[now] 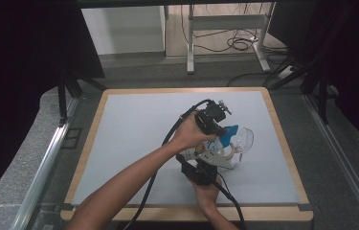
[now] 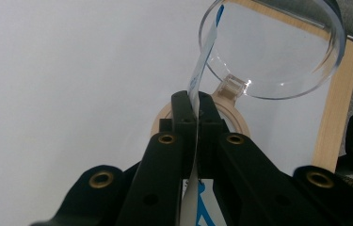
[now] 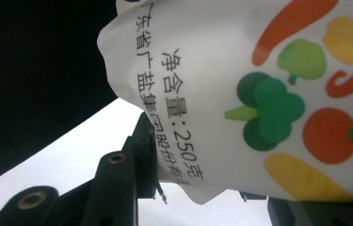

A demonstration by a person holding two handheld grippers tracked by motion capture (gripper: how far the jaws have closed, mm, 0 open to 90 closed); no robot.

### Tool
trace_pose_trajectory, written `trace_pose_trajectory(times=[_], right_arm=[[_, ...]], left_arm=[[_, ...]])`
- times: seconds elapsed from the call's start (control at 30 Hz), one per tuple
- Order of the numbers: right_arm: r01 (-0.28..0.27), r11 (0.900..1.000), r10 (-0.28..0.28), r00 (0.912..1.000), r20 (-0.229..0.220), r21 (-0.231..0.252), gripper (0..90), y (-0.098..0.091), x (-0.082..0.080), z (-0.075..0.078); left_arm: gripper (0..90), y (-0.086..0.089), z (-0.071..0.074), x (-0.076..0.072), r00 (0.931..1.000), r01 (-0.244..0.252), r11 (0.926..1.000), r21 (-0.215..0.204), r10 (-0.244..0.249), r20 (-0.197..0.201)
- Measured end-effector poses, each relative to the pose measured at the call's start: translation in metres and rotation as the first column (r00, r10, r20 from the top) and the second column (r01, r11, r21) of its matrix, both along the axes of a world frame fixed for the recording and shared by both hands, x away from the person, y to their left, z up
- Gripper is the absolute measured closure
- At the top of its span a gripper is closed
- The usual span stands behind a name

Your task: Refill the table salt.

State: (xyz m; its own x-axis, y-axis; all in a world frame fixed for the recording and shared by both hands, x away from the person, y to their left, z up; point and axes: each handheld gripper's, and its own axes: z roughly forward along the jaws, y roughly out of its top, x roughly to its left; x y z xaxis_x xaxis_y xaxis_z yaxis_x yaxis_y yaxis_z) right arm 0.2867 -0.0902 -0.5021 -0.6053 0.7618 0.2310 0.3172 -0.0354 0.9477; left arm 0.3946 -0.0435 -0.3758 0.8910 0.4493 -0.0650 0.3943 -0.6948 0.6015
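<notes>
You hold the bag [image 3: 259, 94] over the clear jar [image 2: 277, 52] with both grippers, left gripper [image 2: 196, 117] pinching its top edge, right gripper [image 3: 202, 188] squeezing its body, so tip it gently next.

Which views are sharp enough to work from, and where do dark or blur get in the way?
High view: evenly lit table, black surround, the bag small and soft. Left gripper view: the bag's edge and the clear jar crisp, near jaws blurred. Right gripper view: bag print sharp, upper left dark.
</notes>
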Motion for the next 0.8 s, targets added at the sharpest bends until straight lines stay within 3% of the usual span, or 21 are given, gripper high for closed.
trace_pose_trajectory(times=[0.8], right_arm=[[0.002,1.0000,-0.002,1.0000,0.008,0.002,58.7,-0.0007,-0.0004,0.0021]], left_arm=[[90.0,-0.0025,0.0015,-0.0009,1.0000,0.004,0.9999,0.015,-0.004,0.005]])
